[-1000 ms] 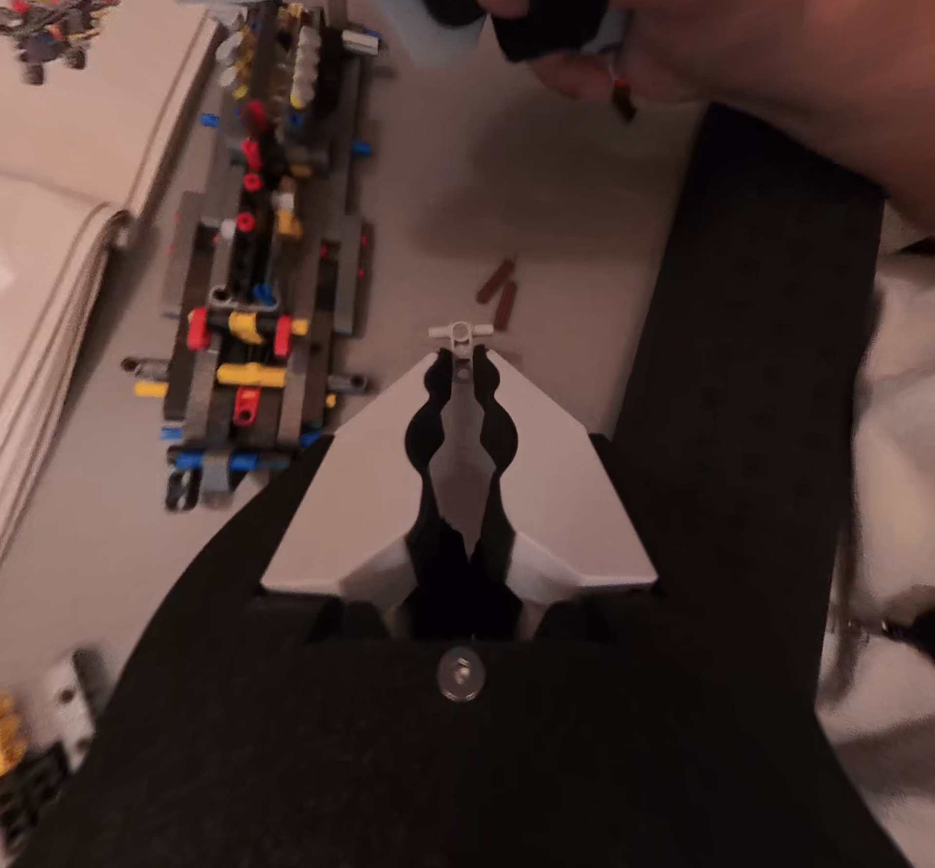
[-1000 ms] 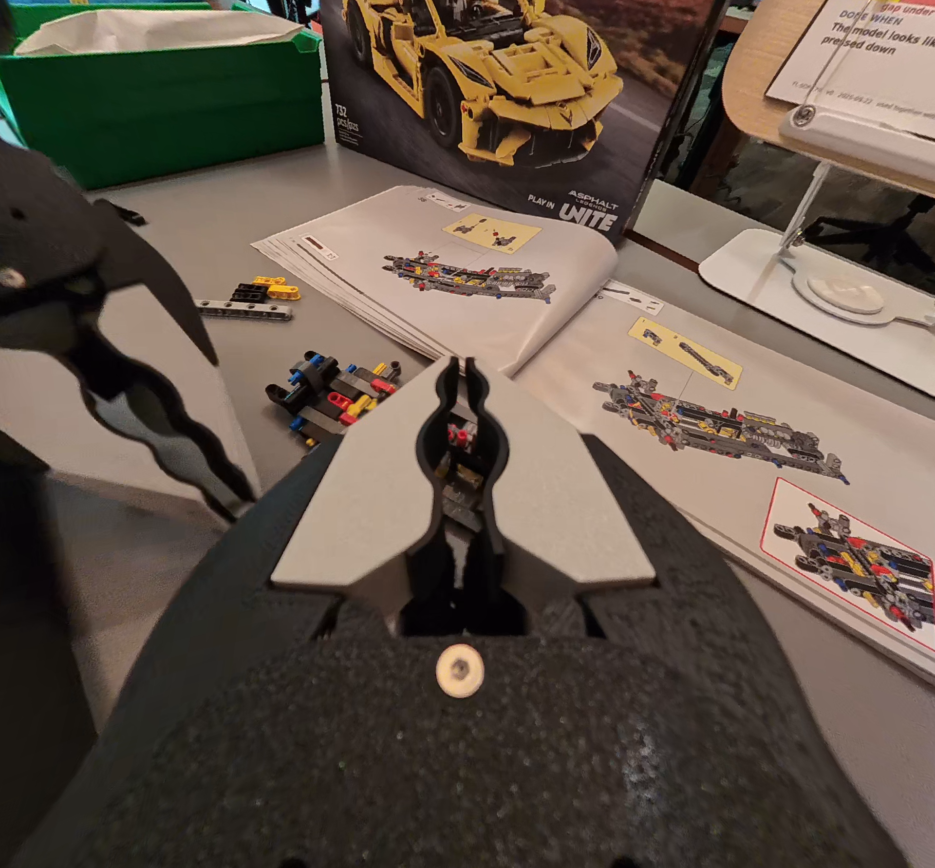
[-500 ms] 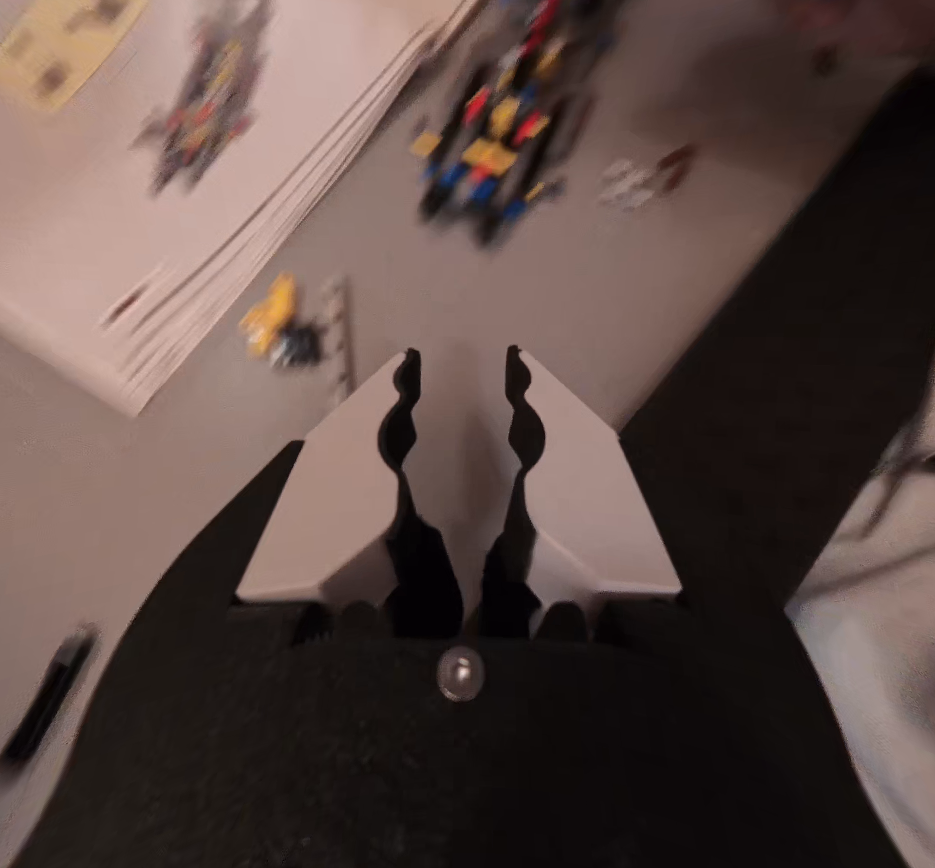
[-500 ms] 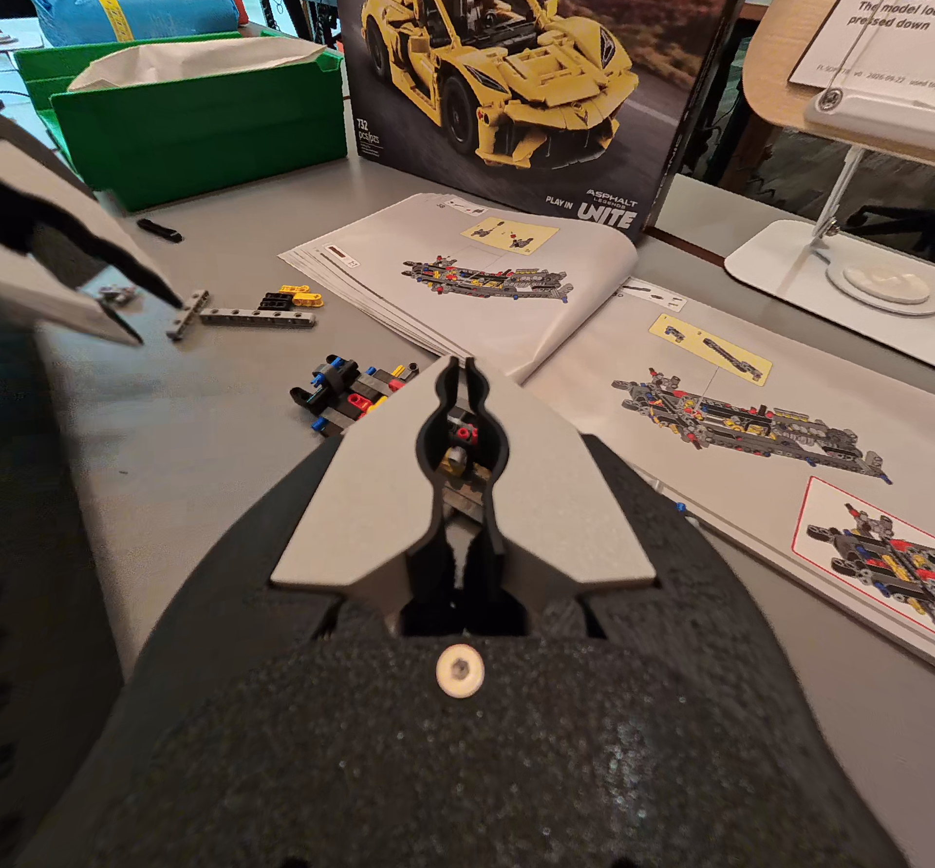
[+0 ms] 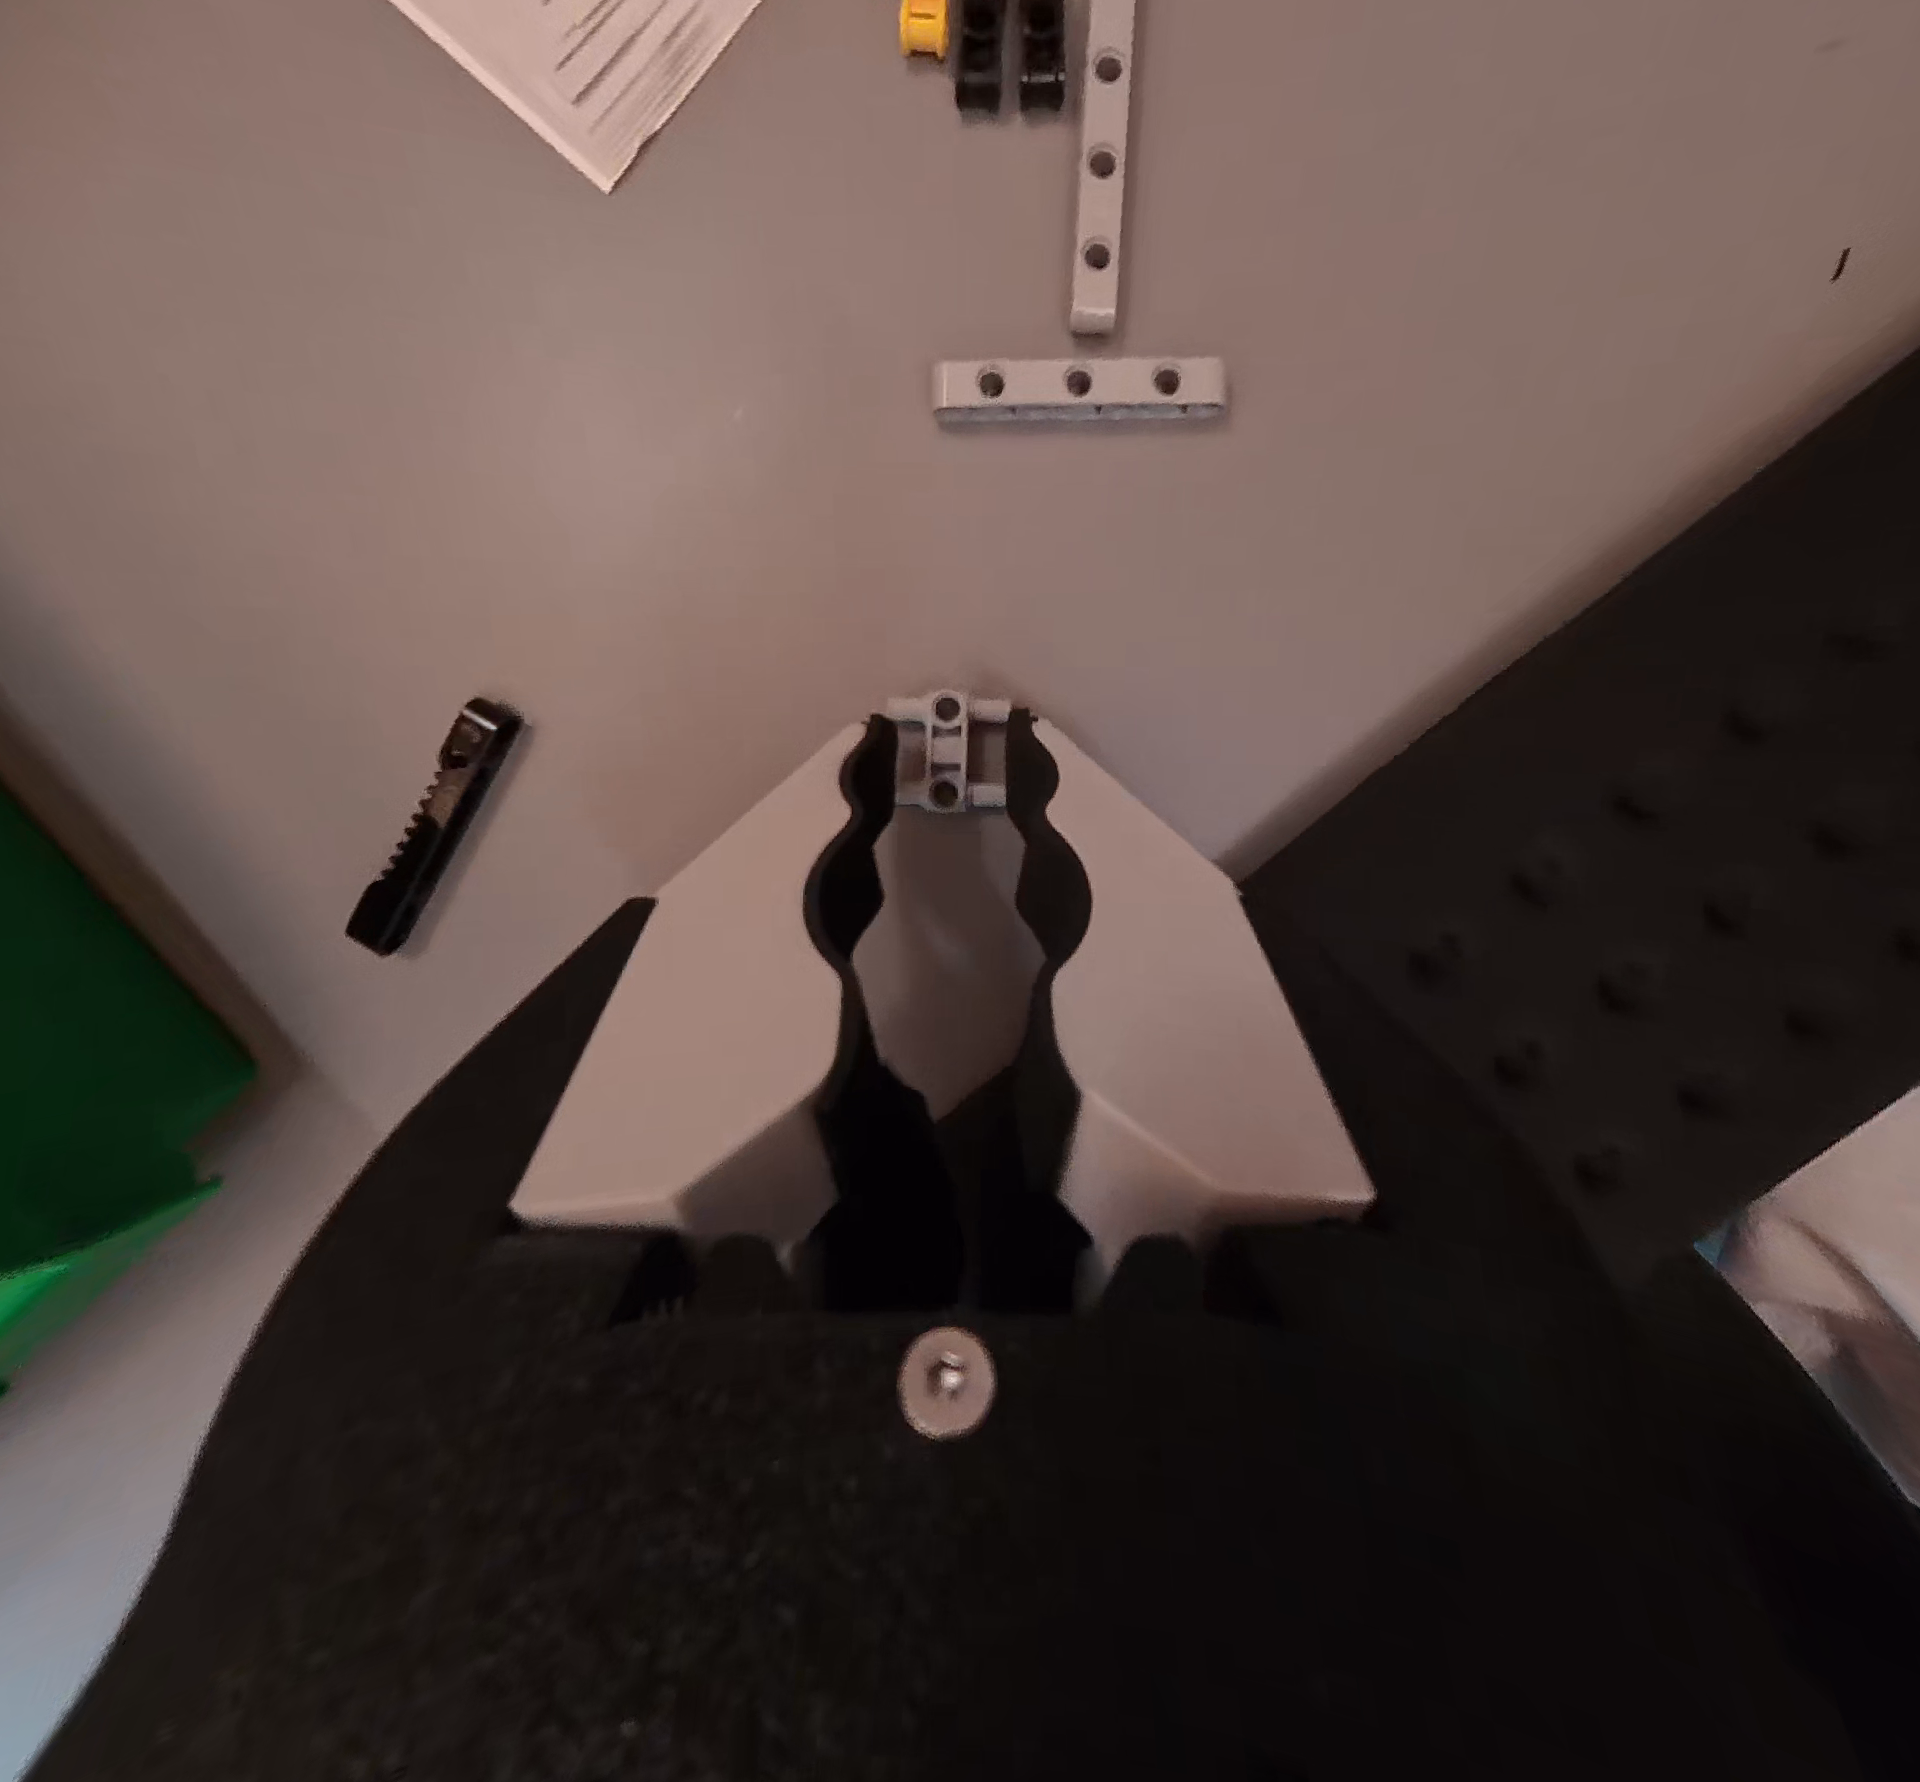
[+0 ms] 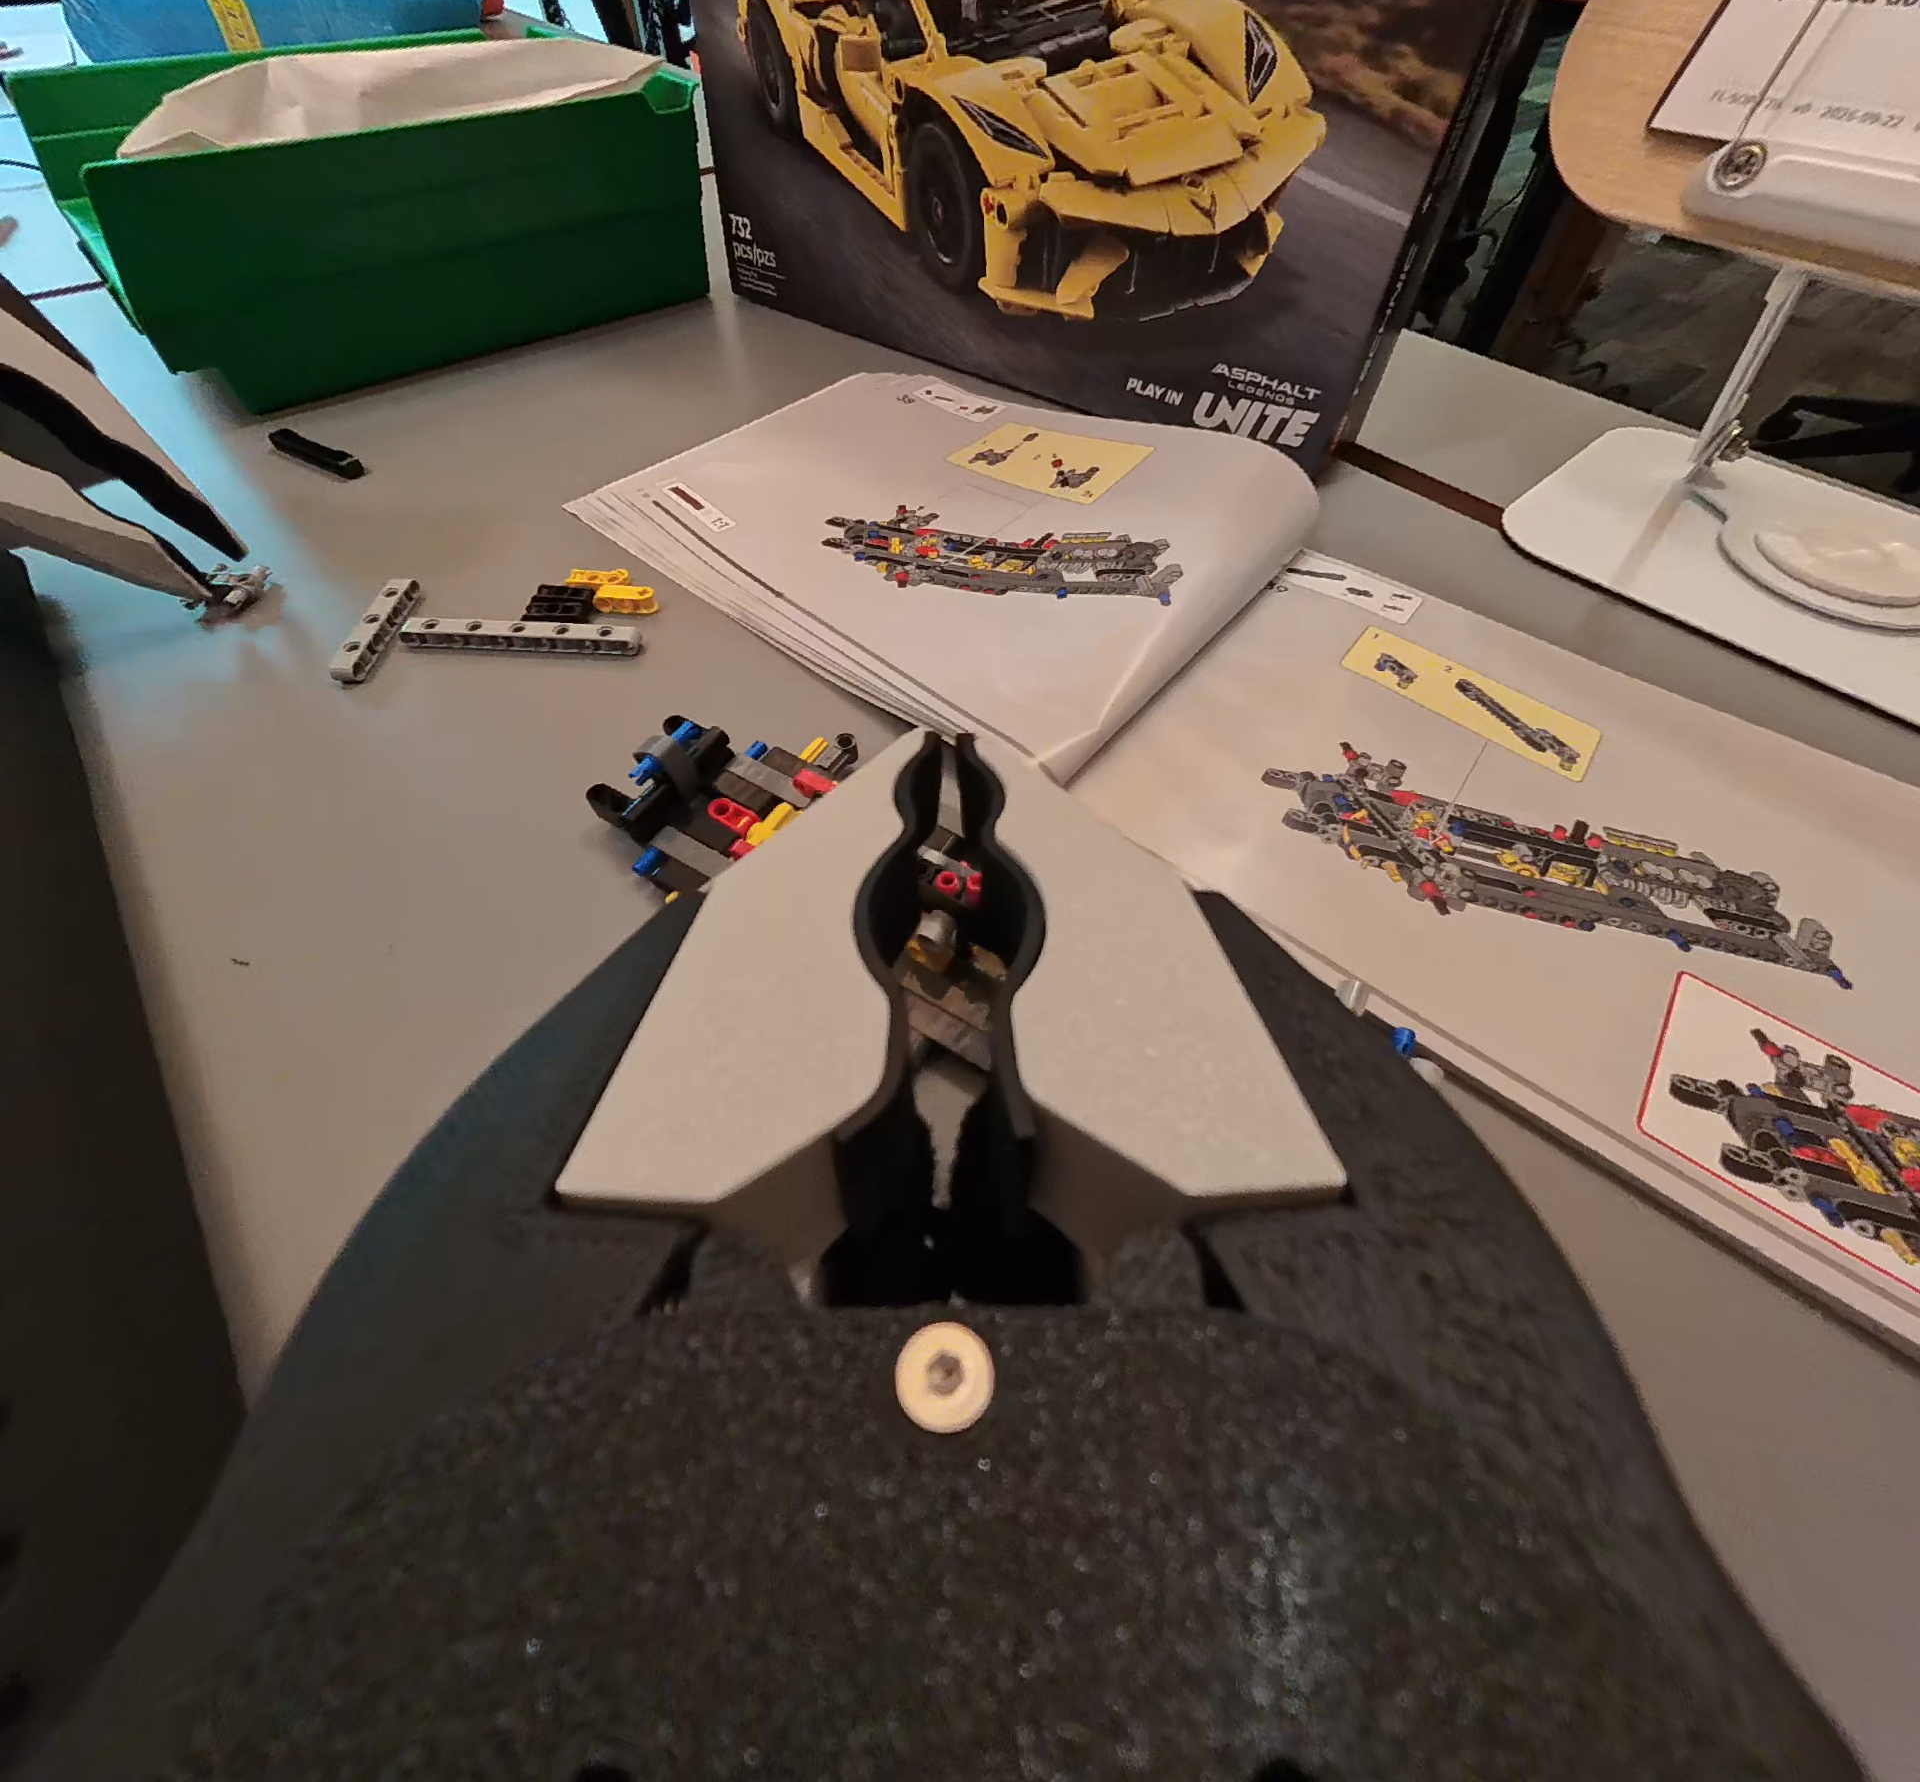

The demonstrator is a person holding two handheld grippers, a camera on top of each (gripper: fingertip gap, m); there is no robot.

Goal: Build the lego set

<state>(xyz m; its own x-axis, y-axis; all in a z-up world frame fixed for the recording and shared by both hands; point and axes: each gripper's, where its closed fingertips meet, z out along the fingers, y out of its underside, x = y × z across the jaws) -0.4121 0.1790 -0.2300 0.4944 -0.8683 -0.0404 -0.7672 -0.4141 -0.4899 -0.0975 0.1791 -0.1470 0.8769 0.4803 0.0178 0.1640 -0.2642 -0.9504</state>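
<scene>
Since a moment ago your left gripper has swung to a small grey connector, fingertips bracketing it, grip unconfirmed; light, rigid, slippery, so pinch its flat sides.

My left gripper points steeply down at the table, tips at 12 o'clock in its own view, jaws partly closed. The tips pinch a small grey connector, one finger on each of its sides; the wavy inner edges stand apart behind it. In the right wrist view the same gripper enters at 9 o'clock, slanting down, tips just at the table surface with the connector between them.

My right gripper is angled forward and down. Its tips are nearly touching at 12 o'clock, with only a slit between them. I cannot tell whether they clamp anything.
</scene>
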